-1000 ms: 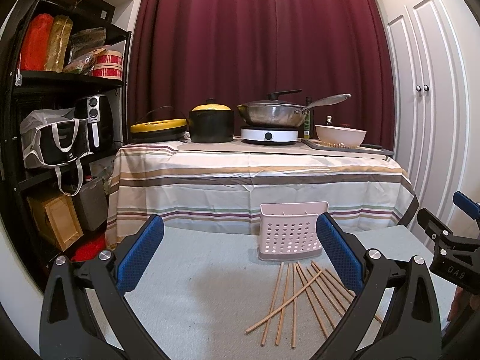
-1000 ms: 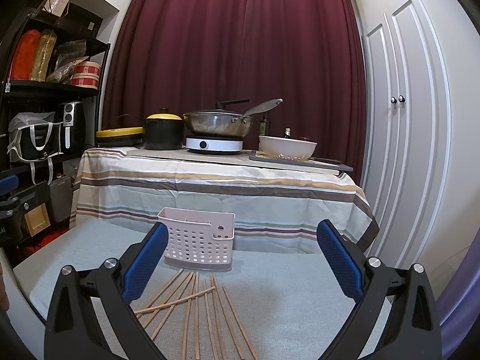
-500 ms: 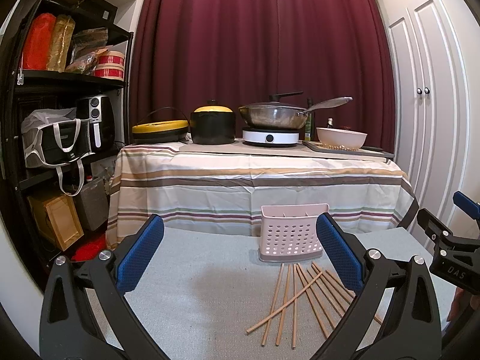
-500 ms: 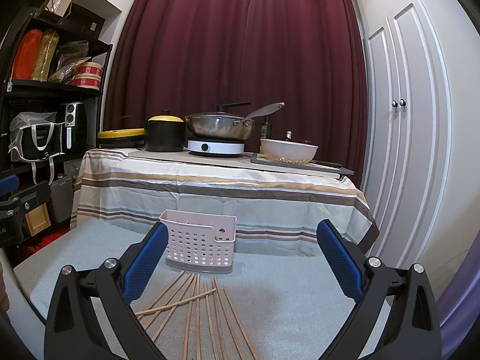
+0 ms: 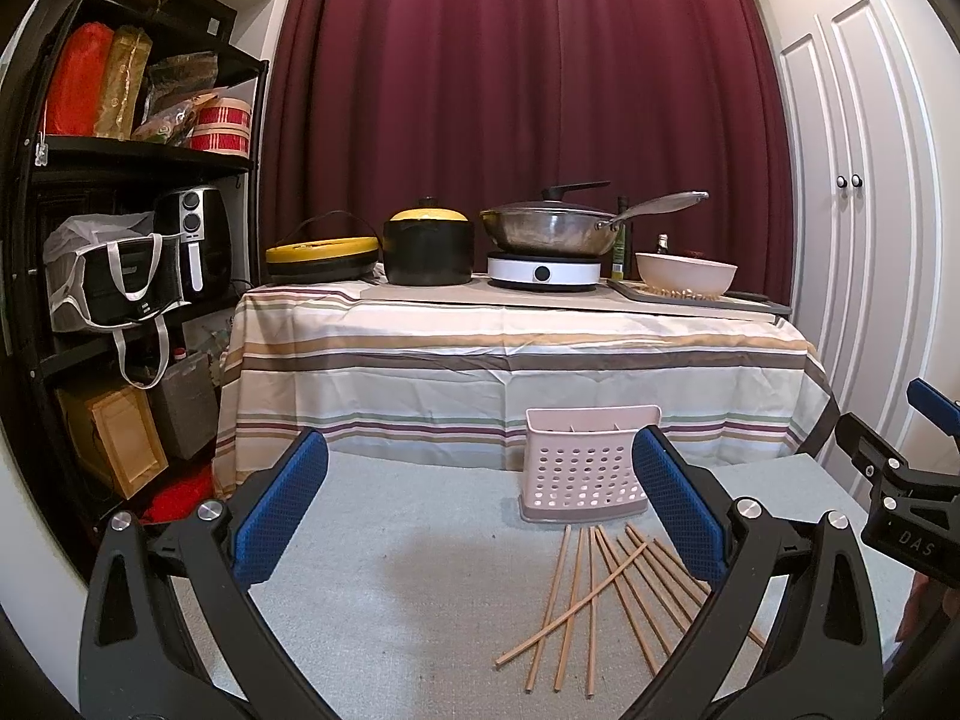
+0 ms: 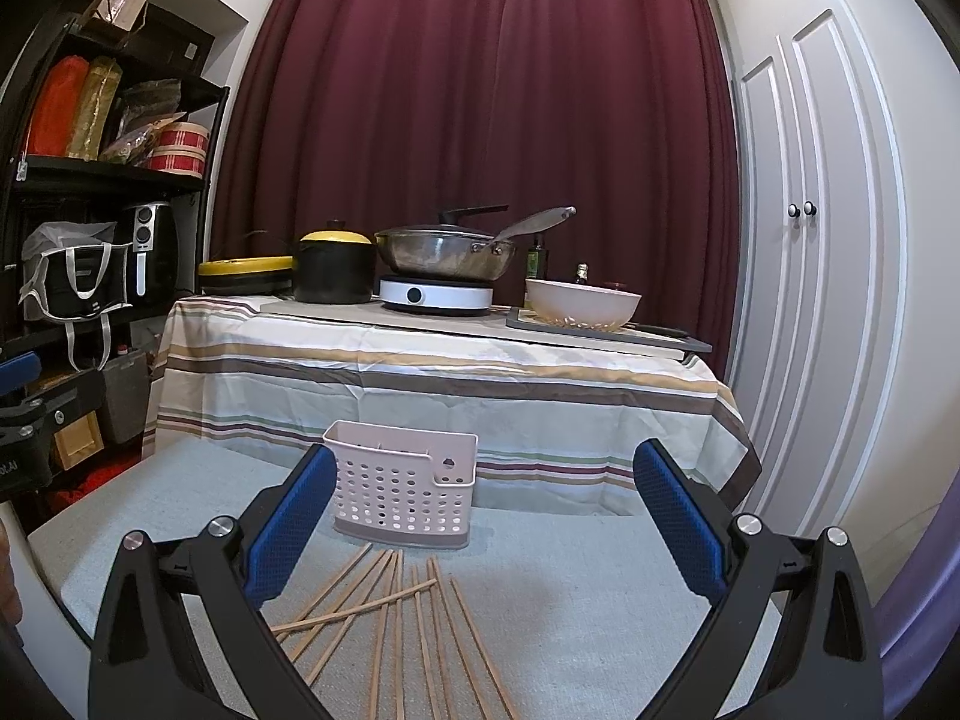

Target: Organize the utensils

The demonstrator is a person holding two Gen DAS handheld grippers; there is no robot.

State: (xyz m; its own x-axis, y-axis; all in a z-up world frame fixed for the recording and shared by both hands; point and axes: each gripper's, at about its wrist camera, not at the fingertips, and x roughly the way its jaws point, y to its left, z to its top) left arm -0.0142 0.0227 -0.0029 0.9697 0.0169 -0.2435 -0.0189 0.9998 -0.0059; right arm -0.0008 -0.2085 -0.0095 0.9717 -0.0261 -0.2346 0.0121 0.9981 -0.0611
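Several wooden chopsticks [image 5: 606, 585] lie fanned out on a pale grey-blue tabletop [image 5: 390, 570], just in front of a pink perforated utensil holder [image 5: 585, 471] that stands upright. In the right wrist view the chopsticks [image 6: 396, 612] and the holder [image 6: 405, 492] sit low and centre-left. My left gripper [image 5: 480, 516] is open and empty, above the table left of the chopsticks. My right gripper [image 6: 483, 516] is open and empty, above the chopsticks. The right gripper's body [image 5: 900, 498] shows at the left view's right edge.
Behind the tabletop stands a table with a striped cloth [image 5: 516, 360] bearing a black pot [image 5: 427, 243], a wok on an induction hob [image 5: 543, 267] and a white bowl [image 5: 685, 273]. A black shelf unit [image 5: 126, 240] stands left. White cupboard doors [image 6: 828, 276] stand right.
Both views have shifted slightly; the holder and chopsticks sit a little lower in frame. Both grippers stay open and empty. Nothing on the table has moved.
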